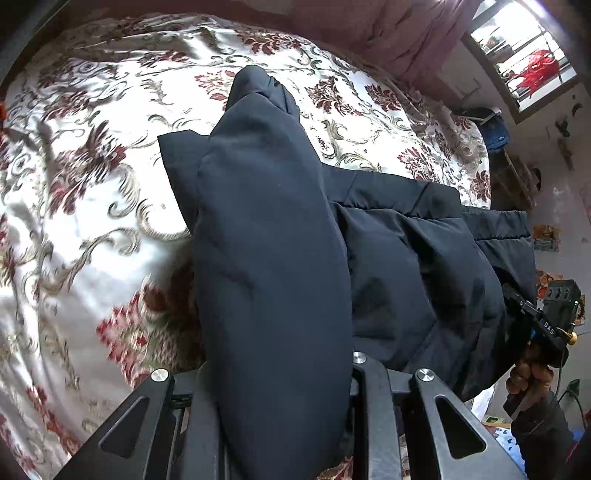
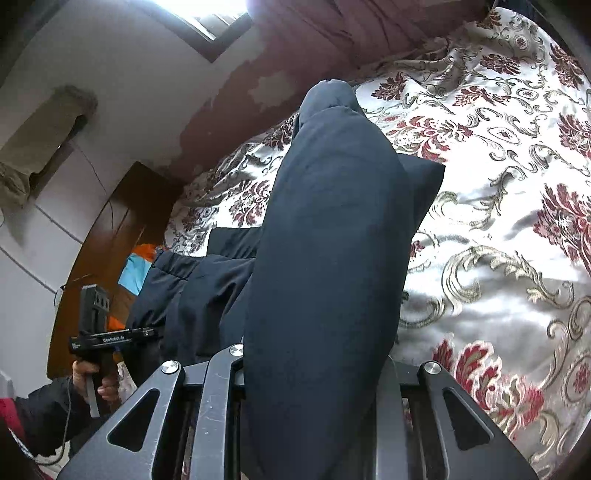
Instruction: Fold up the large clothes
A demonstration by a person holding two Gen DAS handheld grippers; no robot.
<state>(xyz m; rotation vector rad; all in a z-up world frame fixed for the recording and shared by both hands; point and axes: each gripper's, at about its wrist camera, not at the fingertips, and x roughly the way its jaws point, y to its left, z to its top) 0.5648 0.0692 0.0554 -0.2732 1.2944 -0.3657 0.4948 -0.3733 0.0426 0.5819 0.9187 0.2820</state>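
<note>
A dark navy padded jacket (image 1: 399, 258) is held up over a bed with a floral cover (image 1: 92, 166). My left gripper (image 1: 273, 387) is shut on a thick fold of the jacket (image 1: 266, 240) that runs forward between its fingers and hides the tips. My right gripper (image 2: 314, 387) is shut on another bulky fold of the same jacket (image 2: 332, 240). The right gripper also shows at the right edge of the left wrist view (image 1: 532, 317), and the left gripper shows at the left of the right wrist view (image 2: 110, 338). The jacket's body hangs between them.
The cream and maroon floral bed cover (image 2: 498, 221) fills the space beyond the jacket. A maroon headboard (image 1: 388, 33) and a window (image 1: 524, 55) are at the far side. A wooden door (image 2: 107, 240) and white wall stand left of the bed.
</note>
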